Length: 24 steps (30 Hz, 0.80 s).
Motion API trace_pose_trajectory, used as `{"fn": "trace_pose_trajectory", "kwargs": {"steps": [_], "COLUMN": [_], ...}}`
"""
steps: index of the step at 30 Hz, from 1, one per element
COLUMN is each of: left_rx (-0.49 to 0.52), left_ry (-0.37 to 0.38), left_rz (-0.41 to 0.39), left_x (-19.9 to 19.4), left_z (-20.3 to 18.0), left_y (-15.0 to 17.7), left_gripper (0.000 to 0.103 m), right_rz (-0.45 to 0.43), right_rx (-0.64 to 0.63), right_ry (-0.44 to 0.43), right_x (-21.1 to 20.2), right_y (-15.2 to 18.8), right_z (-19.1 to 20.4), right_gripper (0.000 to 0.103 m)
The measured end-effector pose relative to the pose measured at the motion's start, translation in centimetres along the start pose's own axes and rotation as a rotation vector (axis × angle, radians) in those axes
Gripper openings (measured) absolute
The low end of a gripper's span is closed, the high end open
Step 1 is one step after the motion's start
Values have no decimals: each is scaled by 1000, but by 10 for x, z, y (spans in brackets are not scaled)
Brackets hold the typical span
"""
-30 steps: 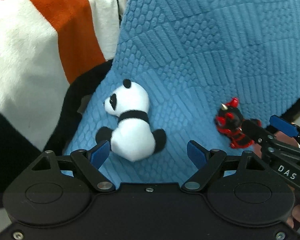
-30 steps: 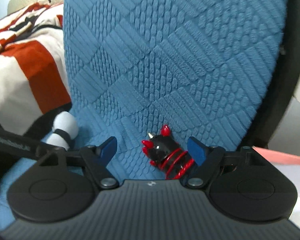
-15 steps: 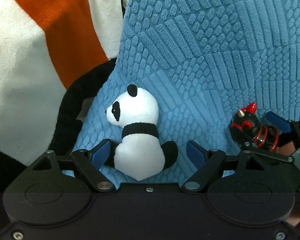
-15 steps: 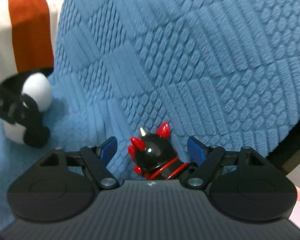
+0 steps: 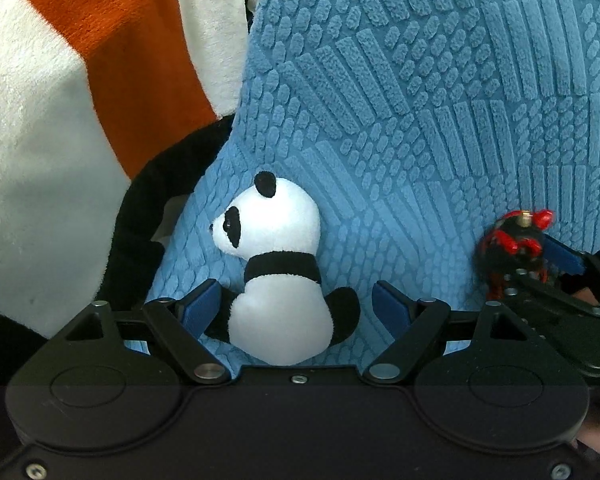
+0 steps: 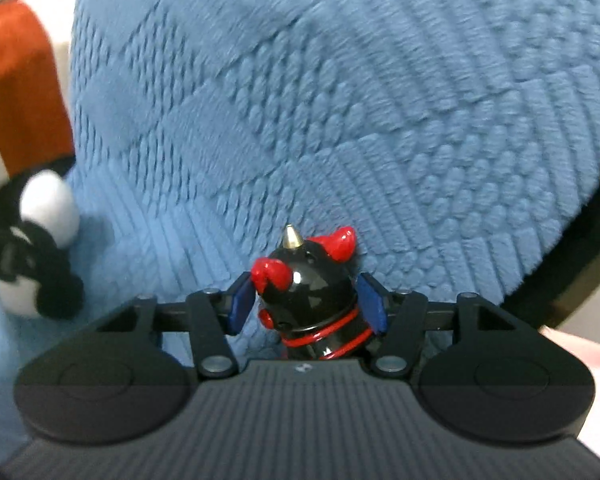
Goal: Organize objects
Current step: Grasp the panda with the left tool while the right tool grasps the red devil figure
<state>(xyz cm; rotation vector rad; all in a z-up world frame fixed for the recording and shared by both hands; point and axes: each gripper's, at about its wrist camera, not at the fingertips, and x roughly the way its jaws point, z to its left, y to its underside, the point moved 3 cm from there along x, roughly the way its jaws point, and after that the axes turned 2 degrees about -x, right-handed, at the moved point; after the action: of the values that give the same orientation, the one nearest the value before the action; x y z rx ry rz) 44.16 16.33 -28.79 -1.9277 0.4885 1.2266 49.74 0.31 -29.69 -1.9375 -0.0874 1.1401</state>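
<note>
Two toys, panda [image 5: 280, 276] ungripped; figurine [image 6: 312, 300] clamped

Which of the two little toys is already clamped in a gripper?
The black-and-red horned figurine: the right hand-held gripper pinches it. The panda plush sits between open fingers, unclamped.

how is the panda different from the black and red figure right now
The panda is soft white-and-black plush; the figure is glossy black with red horns and a metal spike. The panda sits free between the open left gripper; the figure is clamped in the right gripper. Both are small toys against the blue cushion.
</note>
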Motion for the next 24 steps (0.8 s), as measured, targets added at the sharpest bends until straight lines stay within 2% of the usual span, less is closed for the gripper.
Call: {"fn": "trace_pose_trajectory", "kwargs": {"steps": [2,8,17,21,24], "left_rx": [1,-25,-18,-7,-21], "left_ry": [-8,-5,-17,-34,-49], "left_rz": [0,2,4,8,37], "left_x": [0,1,8,14,24], "left_z": [0,6,5,3,7], "left_y": [0,-3,-7,-10,-11], "left_gripper": [81,81,75,62,46], "right_rz": [-13,-14,41,110,103], "right_rx": [30,109,234,276,263], "right_ry": [-9,-63,-163,-185,-184], "right_x": [-11,-31,-56,-46,-45], "right_y": [0,2,15,24,24], "right_z": [-2,1,2,1,2], "right_gripper": [55,55,55,55,56]}}
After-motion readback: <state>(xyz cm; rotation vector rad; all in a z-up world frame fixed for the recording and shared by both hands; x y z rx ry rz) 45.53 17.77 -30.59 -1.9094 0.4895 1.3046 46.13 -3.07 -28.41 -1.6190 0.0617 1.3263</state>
